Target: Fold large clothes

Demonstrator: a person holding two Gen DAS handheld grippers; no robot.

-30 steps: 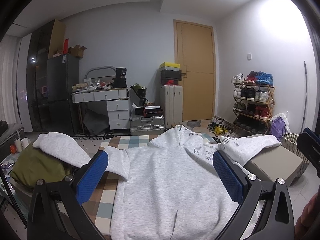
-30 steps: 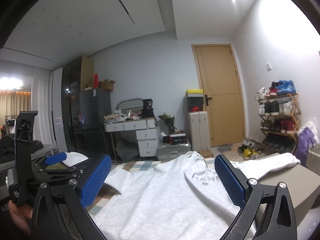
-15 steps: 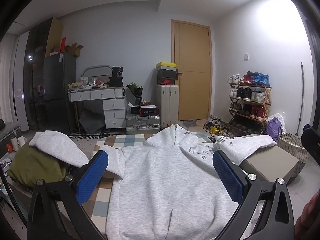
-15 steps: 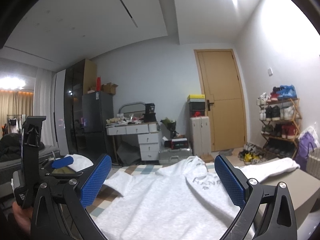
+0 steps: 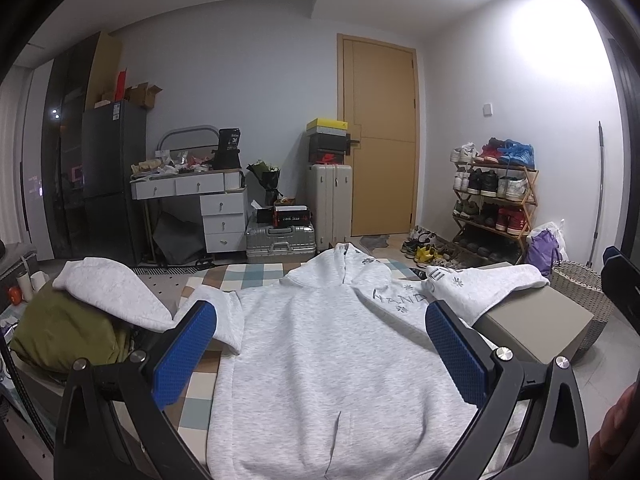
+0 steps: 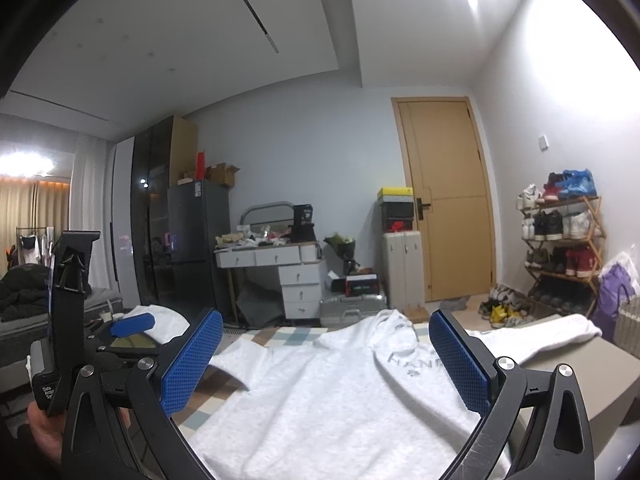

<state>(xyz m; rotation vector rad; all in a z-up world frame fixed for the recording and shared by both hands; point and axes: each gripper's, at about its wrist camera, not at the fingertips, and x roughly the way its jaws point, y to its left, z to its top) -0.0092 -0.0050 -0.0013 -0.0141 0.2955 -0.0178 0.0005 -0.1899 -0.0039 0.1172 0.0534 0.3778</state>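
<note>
1. So far no fold shows: the grey hoodie (image 5: 332, 344) lies flat, front up, on a checked surface (image 5: 200, 392), body spread, hood pointing toward the door (image 5: 380, 136).
2. Both sleeves are out to the sides. One drapes over an olive bundle (image 5: 64, 332); the other rests on a beige box (image 5: 536, 320). By my reading, every fold is left to do: sleeves in, then the body.
3. The left gripper (image 5: 320, 352) hovers above the lower body of the hoodie, its blue fingers (image 5: 184, 352) wide apart and gripping nothing.
4. The right gripper (image 6: 326, 360) is likewise spread and empty, held higher and aimed across the chest toward the printed lettering (image 6: 412, 362).
5. The hoodie lies below and ahead of both pairs of fingers; neither visibly touches the cloth.
</note>
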